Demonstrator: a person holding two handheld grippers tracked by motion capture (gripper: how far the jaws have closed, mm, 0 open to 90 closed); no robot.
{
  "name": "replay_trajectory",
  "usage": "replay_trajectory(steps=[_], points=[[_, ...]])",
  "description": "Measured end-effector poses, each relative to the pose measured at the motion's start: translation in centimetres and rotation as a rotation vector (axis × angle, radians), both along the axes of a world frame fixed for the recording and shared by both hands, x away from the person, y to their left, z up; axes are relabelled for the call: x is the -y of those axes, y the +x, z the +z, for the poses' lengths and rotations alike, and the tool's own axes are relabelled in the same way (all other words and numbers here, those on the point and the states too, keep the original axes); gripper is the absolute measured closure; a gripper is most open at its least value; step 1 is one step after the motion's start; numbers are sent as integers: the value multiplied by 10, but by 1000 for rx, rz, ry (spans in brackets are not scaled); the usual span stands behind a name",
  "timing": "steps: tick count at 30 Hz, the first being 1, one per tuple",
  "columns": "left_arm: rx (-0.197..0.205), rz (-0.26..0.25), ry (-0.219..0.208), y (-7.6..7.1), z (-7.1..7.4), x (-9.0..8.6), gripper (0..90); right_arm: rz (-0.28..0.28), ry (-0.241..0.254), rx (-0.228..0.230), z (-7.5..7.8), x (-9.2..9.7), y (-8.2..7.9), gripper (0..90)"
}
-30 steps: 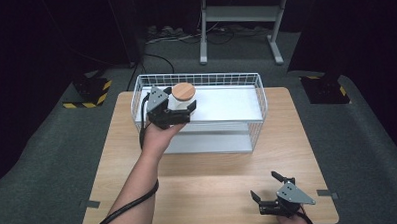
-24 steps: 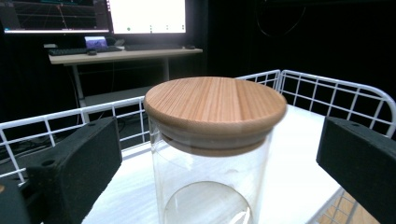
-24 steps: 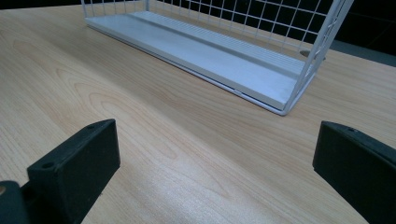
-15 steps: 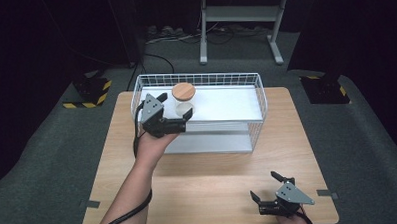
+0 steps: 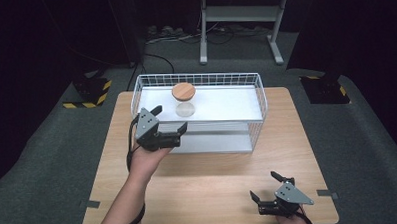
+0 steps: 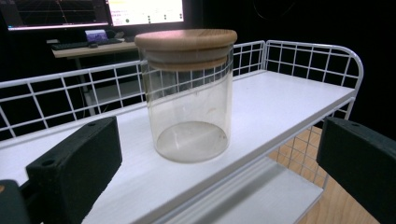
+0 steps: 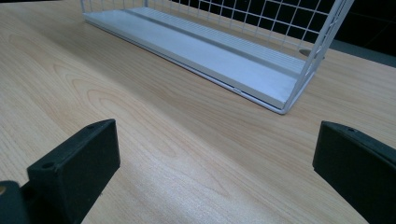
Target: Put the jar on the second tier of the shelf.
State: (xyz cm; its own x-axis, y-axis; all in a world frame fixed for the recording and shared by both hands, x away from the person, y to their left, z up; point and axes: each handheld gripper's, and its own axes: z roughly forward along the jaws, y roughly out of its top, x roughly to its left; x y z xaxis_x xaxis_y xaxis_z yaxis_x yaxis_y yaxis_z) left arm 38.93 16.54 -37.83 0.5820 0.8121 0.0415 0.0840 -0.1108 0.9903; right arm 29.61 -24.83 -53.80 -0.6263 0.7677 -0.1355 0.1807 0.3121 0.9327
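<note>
A clear glass jar (image 5: 183,100) with a wooden lid stands upright on the top shelf of a white wire rack (image 5: 226,105), near its left end. My left gripper (image 5: 171,118) is open just in front of the rack, a short way back from the jar. In the left gripper view the jar (image 6: 189,93) stands free on the white shelf (image 6: 289,98), beyond my left gripper (image 6: 219,172) and its wide-apart jaws. My right gripper (image 5: 263,186) rests open on the table's near right part, empty.
The rack's wire railing (image 6: 317,56) runs round the back and the ends of the top shelf. Its lower shelf (image 7: 210,51) lies ahead of my right gripper (image 7: 215,172) across bare wooden table (image 7: 177,135). Dark floor surrounds the table (image 5: 214,176).
My left gripper let go of the jar on the top shelf and drew back toward the person, jaws open. The jar stays put. The right gripper has not moved.
</note>
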Motion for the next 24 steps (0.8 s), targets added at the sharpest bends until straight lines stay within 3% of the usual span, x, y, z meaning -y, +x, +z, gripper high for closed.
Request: replay_trajectory(steps=[9, 12, 24], points=[[-24, -10, 21, -21, -24, -12, 4, -3, -1, 1, 0, 0, 0, 0], [-47, -12, 32, -28, -41, -17, 4, -4, -2, 0, 0, 0, 0, 0], [-95, -29, 74, -49, -86, -20, 4, -8, -3, 2, 0, -1, 0, 0]])
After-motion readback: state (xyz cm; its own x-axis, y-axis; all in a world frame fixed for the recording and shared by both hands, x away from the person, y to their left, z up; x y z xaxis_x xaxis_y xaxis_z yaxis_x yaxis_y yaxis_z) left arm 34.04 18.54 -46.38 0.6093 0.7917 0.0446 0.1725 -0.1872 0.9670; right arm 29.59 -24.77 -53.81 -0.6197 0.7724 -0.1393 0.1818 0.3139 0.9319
